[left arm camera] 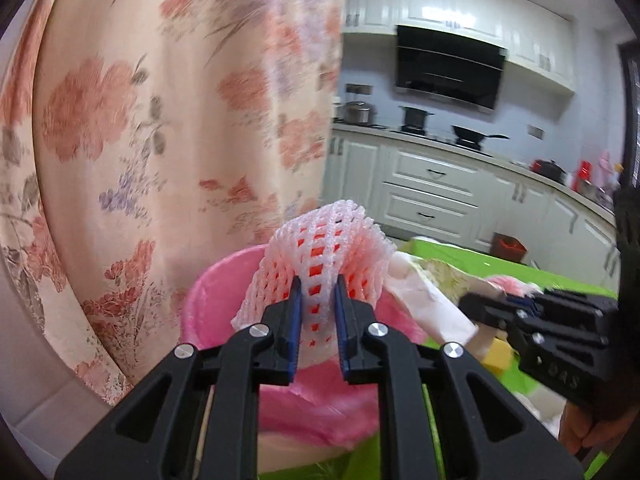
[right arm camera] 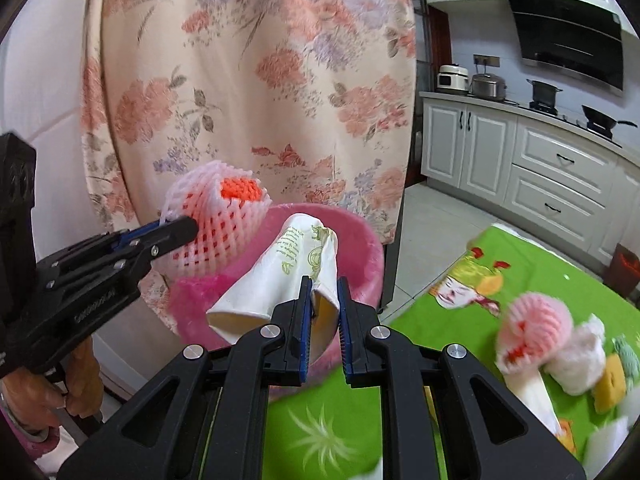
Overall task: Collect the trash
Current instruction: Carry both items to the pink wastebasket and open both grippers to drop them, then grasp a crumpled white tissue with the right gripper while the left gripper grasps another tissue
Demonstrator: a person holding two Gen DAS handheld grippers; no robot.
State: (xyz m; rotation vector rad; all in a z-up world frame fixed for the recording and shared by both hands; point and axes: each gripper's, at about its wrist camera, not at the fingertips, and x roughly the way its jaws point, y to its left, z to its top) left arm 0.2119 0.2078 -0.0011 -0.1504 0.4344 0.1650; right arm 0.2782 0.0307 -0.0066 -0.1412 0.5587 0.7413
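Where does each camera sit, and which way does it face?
Left wrist: on the left gripper, facing the net, bin and kitchen; the right gripper and a hand show.
Right wrist: on the right gripper, facing the paper cup and bin; the left gripper shows.
Shared: net, bin, curtain.

My left gripper (left arm camera: 317,308) is matt black plastic with ribbed blue pads and shiny metal pins. It pinches a soft pink foam net (left arm camera: 320,248). The right gripper (right arm camera: 324,312) pinches a crumpled paper cup (right arm camera: 280,280). At twelve o'clock hangs a floral cloth curtain (right arm camera: 256,80); the pink bin (right arm camera: 360,248) looks like smooth plastic.
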